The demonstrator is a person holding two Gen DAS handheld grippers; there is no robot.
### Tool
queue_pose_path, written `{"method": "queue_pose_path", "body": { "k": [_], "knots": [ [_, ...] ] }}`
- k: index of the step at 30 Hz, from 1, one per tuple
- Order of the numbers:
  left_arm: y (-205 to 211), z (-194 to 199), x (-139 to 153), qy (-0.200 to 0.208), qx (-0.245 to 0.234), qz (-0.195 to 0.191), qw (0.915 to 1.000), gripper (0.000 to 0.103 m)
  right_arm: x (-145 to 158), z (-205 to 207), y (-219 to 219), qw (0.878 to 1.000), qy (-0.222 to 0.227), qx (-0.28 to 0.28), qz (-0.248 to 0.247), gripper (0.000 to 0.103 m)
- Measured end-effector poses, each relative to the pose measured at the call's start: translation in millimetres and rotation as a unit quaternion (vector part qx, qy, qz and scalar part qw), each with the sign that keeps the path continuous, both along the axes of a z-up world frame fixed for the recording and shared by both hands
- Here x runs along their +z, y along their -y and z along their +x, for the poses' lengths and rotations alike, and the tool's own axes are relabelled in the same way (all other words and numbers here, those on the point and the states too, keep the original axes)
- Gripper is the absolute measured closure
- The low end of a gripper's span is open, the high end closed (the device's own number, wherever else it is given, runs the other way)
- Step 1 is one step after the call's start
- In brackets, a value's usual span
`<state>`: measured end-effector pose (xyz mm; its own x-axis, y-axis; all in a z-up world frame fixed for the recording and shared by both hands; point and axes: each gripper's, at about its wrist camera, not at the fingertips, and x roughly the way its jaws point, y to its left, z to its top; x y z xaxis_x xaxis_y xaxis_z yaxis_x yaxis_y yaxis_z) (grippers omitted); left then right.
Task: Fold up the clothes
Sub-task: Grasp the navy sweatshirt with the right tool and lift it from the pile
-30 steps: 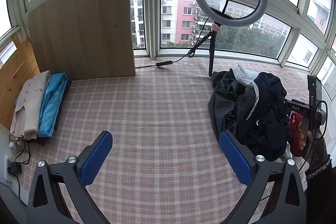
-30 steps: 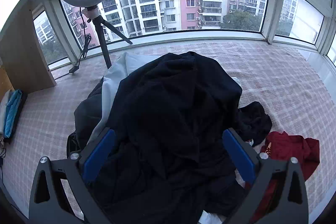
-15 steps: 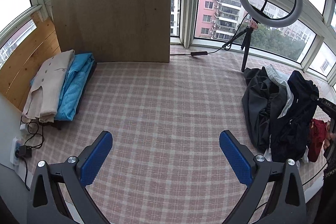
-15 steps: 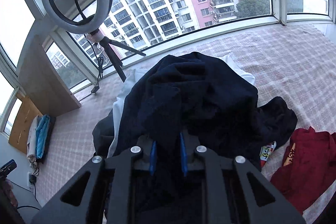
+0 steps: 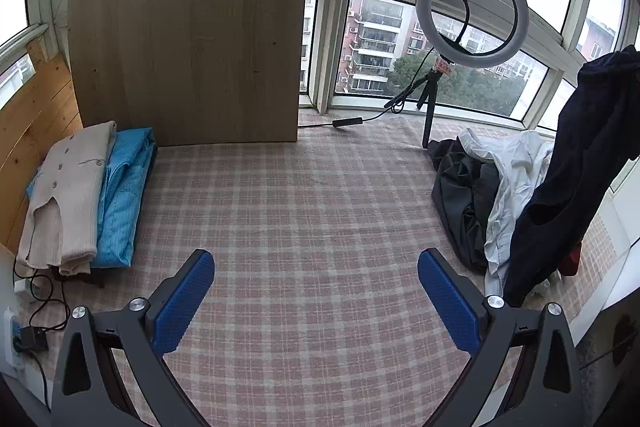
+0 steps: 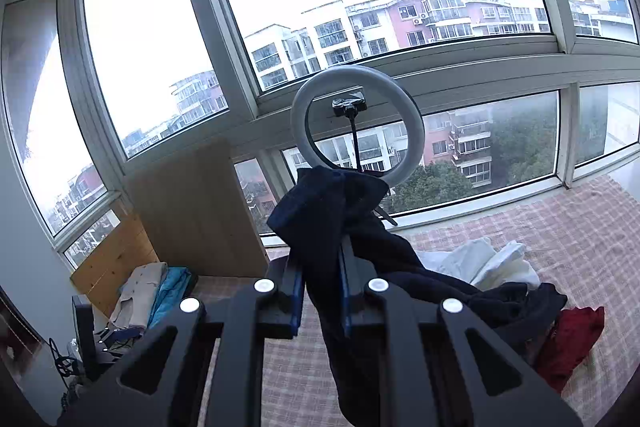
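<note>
Matt dark cloth garment [image 6: 352,267]; wooden board [image 5: 188,47]

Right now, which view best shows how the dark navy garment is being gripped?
The right wrist view: the right gripper is shut on the dark navy garment, fabric bunched between its blue pads. The left wrist view shows only the garment hanging at the right edge, with the grip out of frame.
</note>
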<state>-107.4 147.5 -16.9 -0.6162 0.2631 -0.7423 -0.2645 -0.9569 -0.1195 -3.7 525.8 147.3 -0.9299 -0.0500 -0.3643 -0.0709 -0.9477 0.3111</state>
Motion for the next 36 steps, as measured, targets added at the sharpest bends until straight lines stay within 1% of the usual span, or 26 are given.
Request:
{"method": "queue_pose_path", "body": {
  "k": [3, 6, 11, 13, 14, 16, 17, 18, 19, 20, 21, 22, 23, 24, 26, 27, 28, 29, 30, 31, 32, 33, 34, 35, 36],
  "knots": [
    [35, 5, 3, -0.006, 0.008, 0.007, 0.9999, 0.001, 32, -3, 54, 0.999, -0.031, 0.029, 0.014, 0.090],
    [69, 8, 7, -0.008, 0.022, 0.018, 0.9996, 0.001, 63, -11, 108, 0.996, -0.056, 0.072, 0.023, 0.090],
    [113, 12, 13, -0.012, 0.046, 0.032, 0.9984, 0.001, 118, -23, 189, 0.983, -0.106, 0.132, 0.068, 0.090],
    [126, 17, 16, -0.020, 0.056, 0.030, 0.9978, 0.001, 133, -29, 205, 0.981, -0.114, 0.134, 0.081, 0.090],
    [132, 20, 17, -0.024, 0.063, 0.029, 0.9973, 0.001, 136, -34, 208, 0.981, -0.111, 0.135, 0.079, 0.090],
    [147, 25, 17, -0.029, 0.077, 0.032, 0.9961, 0.001, 125, -47, 202, 0.984, -0.090, 0.140, 0.059, 0.090],
    [154, 28, 16, -0.029, 0.085, 0.033, 0.9954, 0.001, 113, -54, 196, 0.986, -0.075, 0.139, 0.052, 0.090],
    [161, 29, 14, -0.028, 0.094, 0.031, 0.9947, 0.001, 95, -60, 187, 0.989, -0.057, 0.132, 0.047, 0.090],
    [167, 30, 10, -0.024, 0.105, 0.025, 0.9939, 0.001, 75, -66, 178, 0.991, -0.037, 0.123, 0.044, 0.090],
    [173, 31, 6, -0.019, 0.117, 0.018, 0.9928, 0.001, 48, -73, 162, 0.993, -0.012, 0.108, 0.039, 0.090],
    [180, 32, 2, -0.014, 0.128, 0.011, 0.9916, 0.001, 16, -81, 140, 0.996, 0.026, 0.074, 0.042, 0.090],
    [185, 32, -3, -0.007, 0.137, 0.007, 0.9905, 0.001, -18, -90, 116, 0.996, 0.067, 0.034, 0.046, 0.090],
    [189, 32, -8, 0.003, 0.144, 0.006, 0.9895, 0.001, -51, -98, 92, 0.993, 0.108, -0.007, 0.051, 0.089],
    [191, 32, -13, 0.011, 0.148, 0.003, 0.9889, 0.001, -85, -107, 67, 0.986, 0.148, -0.047, 0.055, 0.084],
    [190, 31, -22, 0.024, 0.153, -0.011, 0.9880, 0.001, -148, -112, 32, 0.962, 0.239, -0.112, 0.065, 0.084],
    [188, 31, -26, 0.029, 0.153, -0.018, 0.9877, 0.001, -172, -108, 19, 0.955, 0.264, -0.126, 0.057, 0.084],
    [184, 29, -30, 0.034, 0.150, -0.025, 0.9877, 0.001, -189, -105, 14, 0.952, 0.274, -0.127, 0.049, 0.084],
    [180, 26, -34, 0.041, 0.146, -0.029, 0.9880, 0.001, -202, -102, 19, 0.949, 0.285, -0.121, 0.053, 0.078],
    [175, 24, -37, 0.045, 0.142, -0.030, 0.9884, 0.001, -209, -97, 31, 0.949, 0.290, -0.113, 0.055, 0.065],
    [171, 22, -39, 0.048, 0.137, -0.030, 0.9889, 0.001, -214, -93, 44, 0.949, 0.294, -0.104, 0.056, 0.059],
    [167, 20, -41, 0.051, 0.132, -0.030, 0.9894, 0.001, -222, -94, 67, 0.952, 0.295, -0.072, 0.044, 0.052],
    [163, 18, -43, 0.052, 0.128, -0.029, 0.9900, 0.001, -229, -98, 93, 0.955, 0.294, -0.031, 0.027, 0.043],
    [160, 17, -44, 0.052, 0.124, -0.028, 0.9905, 0.001, -237, -102, 118, 0.956, 0.293, 0.010, 0.011, 0.040],
    [157, 15, -45, 0.053, 0.120, -0.027, 0.9910, 0.001, -244, -106, 144, 0.955, 0.292, 0.051, -0.005, 0.039],
    [155, 15, -46, 0.053, 0.116, -0.026, 0.9915, 0.001, -257, -113, 172, 0.951, 0.299, 0.084, -0.012, 0.039]
  ]
}}
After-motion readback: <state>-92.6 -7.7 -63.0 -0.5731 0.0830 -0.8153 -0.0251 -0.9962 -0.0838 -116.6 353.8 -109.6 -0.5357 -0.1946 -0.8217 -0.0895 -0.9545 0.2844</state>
